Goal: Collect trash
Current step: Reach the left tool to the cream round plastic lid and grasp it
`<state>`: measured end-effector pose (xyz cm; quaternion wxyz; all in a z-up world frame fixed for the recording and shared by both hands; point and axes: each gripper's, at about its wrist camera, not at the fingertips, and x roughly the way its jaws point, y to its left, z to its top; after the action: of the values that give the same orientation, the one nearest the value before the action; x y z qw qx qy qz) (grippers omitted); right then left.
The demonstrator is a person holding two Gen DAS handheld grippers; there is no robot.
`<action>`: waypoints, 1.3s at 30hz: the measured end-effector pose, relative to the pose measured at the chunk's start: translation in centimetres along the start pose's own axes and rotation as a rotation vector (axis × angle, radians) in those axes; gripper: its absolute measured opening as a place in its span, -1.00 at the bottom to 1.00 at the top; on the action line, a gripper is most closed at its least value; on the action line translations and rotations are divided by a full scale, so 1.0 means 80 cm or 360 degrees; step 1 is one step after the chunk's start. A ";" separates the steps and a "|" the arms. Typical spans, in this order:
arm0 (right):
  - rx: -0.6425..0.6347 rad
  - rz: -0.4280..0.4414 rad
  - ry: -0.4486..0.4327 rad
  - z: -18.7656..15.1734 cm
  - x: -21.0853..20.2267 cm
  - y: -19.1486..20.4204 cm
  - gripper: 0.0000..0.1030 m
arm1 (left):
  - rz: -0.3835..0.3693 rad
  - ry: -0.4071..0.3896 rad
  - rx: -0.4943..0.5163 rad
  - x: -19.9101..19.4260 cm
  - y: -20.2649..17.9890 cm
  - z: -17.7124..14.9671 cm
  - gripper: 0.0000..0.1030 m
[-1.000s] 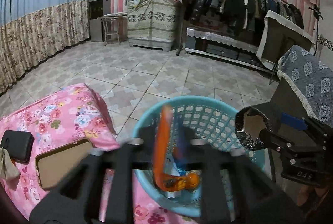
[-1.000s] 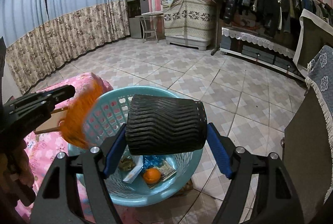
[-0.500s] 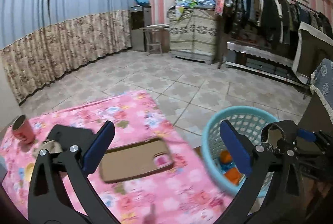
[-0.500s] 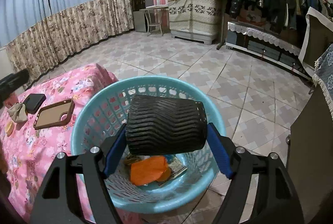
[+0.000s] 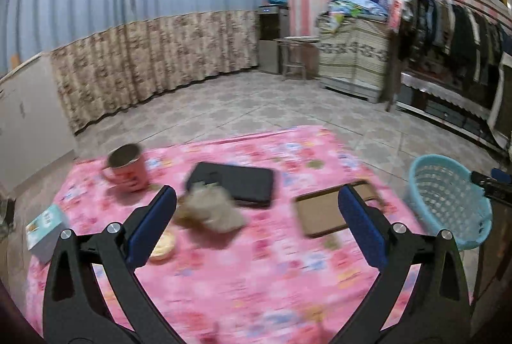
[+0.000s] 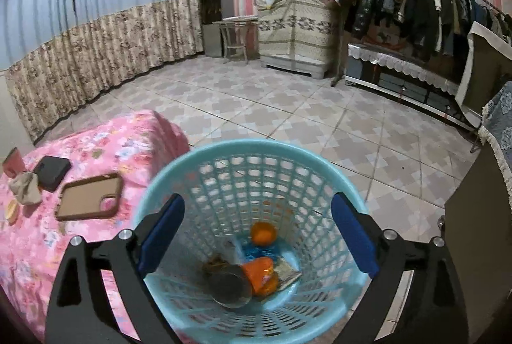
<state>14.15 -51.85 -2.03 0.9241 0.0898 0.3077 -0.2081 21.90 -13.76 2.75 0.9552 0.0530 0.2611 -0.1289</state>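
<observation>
From the left wrist, the left gripper (image 5: pixel 256 213) is spread wide and empty above the table (image 5: pixel 262 273) with its pink floral cloth. Between its fingers lies a crumpled tissue (image 5: pixel 212 211), touching a black wallet (image 5: pixel 235 182); a red mug (image 5: pixel 126 168) stands to the left.

From the right wrist, the right gripper (image 6: pixel 256 230) hangs over the blue basket (image 6: pixel 179 177), its jaws opening with nothing gripped. A dark cup (image 6: pixel 230 286) lies among orange wrappers (image 6: pixel 260 275) at the bottom.

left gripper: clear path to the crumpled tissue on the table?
Probably yes. The left gripper is open and empty, and the crumpled tissue lies between its fingers' line of sight on the pink tablecloth. The black case behind touches it, so a low approach could nudge that.
</observation>
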 end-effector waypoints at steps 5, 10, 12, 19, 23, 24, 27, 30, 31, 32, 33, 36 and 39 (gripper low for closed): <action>-0.0070 0.0117 -0.0009 0.001 -0.020 0.057 0.77 | 0.0171 0.0043 -0.0031 0.000 0.081 -0.012 0.90; -0.0116 0.0250 -0.0002 0.007 -0.040 0.118 0.77 | 0.0263 0.0086 -0.0075 0.005 0.146 -0.014 0.90; -0.0132 0.0293 -0.0015 0.011 -0.049 0.142 0.77 | 0.0297 0.0091 -0.0072 0.010 0.163 -0.016 0.90; -0.0192 0.0364 -0.0031 0.012 -0.055 0.213 0.79 | 0.0283 0.0193 -0.0124 0.051 0.190 -0.044 0.90; -0.0204 0.0366 -0.0006 0.001 -0.040 0.243 0.79 | 0.0178 0.0285 -0.0133 0.082 0.182 -0.067 0.90; -0.0211 0.0366 0.0010 -0.003 -0.034 0.249 0.79 | 0.0124 0.0334 -0.0147 0.094 0.179 -0.074 0.90; -0.0246 0.0361 0.0053 -0.016 -0.017 0.263 0.79 | 0.0082 0.0420 -0.0152 0.119 0.169 -0.084 0.90; -0.0276 0.0343 0.0089 -0.023 -0.002 0.269 0.79 | 0.0092 0.0470 -0.0161 0.136 0.165 -0.088 0.89; -0.0279 0.0341 0.0101 -0.024 0.002 0.270 0.79 | 0.0096 0.0486 -0.0167 0.143 0.165 -0.088 0.89; -0.0281 0.0339 0.0108 -0.025 0.005 0.269 0.79 | 0.0090 0.0492 -0.0173 0.146 0.165 -0.088 0.89; -0.0283 0.0337 0.0112 -0.025 0.008 0.270 0.79 | 0.0088 0.0495 -0.0180 0.149 0.165 -0.089 0.89; -0.0288 0.0333 0.0124 -0.028 0.014 0.273 0.79 | 0.0069 0.0552 -0.0175 0.162 0.164 -0.094 0.61; -0.0291 0.0335 0.0137 -0.030 0.018 0.278 0.79 | 0.0040 0.0587 -0.0156 0.167 0.163 -0.096 0.38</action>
<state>23.71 -31.67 -3.95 0.9311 0.0458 0.3536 -0.0772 32.86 -2.84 -10.22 0.8941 0.0324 0.4370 -0.0923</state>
